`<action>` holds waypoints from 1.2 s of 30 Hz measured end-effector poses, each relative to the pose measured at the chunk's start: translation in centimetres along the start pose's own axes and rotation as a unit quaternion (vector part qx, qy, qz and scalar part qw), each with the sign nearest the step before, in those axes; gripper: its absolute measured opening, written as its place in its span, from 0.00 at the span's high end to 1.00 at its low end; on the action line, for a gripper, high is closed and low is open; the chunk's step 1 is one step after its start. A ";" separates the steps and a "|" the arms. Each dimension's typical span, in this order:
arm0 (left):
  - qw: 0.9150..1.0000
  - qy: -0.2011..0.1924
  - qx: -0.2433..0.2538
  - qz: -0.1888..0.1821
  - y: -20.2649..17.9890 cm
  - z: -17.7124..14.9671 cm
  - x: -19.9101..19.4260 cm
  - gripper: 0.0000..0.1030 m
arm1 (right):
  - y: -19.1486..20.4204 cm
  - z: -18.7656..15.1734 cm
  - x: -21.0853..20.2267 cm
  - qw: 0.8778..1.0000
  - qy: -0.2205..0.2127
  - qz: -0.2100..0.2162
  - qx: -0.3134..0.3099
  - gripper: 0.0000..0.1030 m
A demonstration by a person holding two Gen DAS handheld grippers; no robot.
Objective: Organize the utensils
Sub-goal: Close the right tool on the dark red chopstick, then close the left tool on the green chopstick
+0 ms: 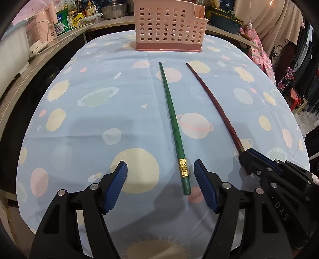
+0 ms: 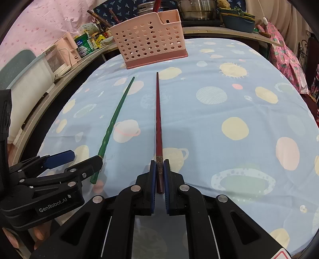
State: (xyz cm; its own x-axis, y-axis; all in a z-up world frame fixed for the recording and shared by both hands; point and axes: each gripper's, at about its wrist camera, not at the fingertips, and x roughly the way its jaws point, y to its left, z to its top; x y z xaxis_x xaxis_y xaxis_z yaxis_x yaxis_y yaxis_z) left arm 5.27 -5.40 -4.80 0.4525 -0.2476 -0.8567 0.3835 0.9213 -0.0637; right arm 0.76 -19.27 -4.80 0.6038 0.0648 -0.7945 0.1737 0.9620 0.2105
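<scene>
A green chopstick (image 1: 173, 123) with a gold band lies on the planet-print tablecloth (image 1: 89, 129), pointing at a pink perforated utensil basket (image 1: 169, 25) at the far end. My left gripper (image 1: 159, 163) is open around its thick end; the pads do not press it, and the stick lies close to the right finger. To its right lies a dark red chopstick (image 1: 217, 103), with my right gripper (image 1: 247, 157) closed on its thick end. The right wrist view shows my right gripper (image 2: 159, 161) shut on the red chopstick (image 2: 158, 119), the green chopstick (image 2: 113, 119) and left gripper (image 2: 84, 157) at its left, and the basket (image 2: 149, 39) ahead.
A wooden counter (image 1: 24, 79) with jars, bottles and white appliances runs along the left and back. A metal pot (image 2: 197, 10) and a blue tray (image 2: 237, 23) stand behind the table. Pink patterned cloth (image 2: 283, 51) hangs at the right edge.
</scene>
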 end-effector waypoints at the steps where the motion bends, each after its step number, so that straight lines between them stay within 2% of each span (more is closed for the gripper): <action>1: 1.000 0.002 0.000 0.001 0.0 0.0 0.1 0.36 | 0.0 0.0 0.0 1.000 0.000 0.000 0.000 0.93; 11: 1.000 0.002 0.004 0.008 -0.1 -0.2 0.3 0.48 | 0.0 -0.1 0.0 1.000 0.000 0.001 0.001 0.93; 18: 1.000 0.000 0.009 0.004 0.0 -0.1 0.1 0.75 | -0.1 -0.1 0.0 1.000 0.000 0.001 0.001 0.93; 24: 1.000 0.003 0.013 -0.004 -0.2 -0.1 0.1 0.93 | -0.1 -0.1 0.0 1.000 0.000 0.001 0.001 0.93; 36: 1.000 -0.002 0.012 -0.006 -0.4 0.0 -0.7 0.93 | -0.2 -0.2 -0.6 1.000 -0.006 0.008 0.009 0.93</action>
State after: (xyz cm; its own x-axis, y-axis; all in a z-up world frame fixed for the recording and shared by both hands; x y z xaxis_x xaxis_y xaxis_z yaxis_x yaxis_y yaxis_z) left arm 4.77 -5.57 -4.18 0.4505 -0.2597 -0.8542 0.4081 0.9109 -0.0618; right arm 0.22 -19.47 -4.45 0.6161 0.0773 -0.7839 0.1774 0.9560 0.2337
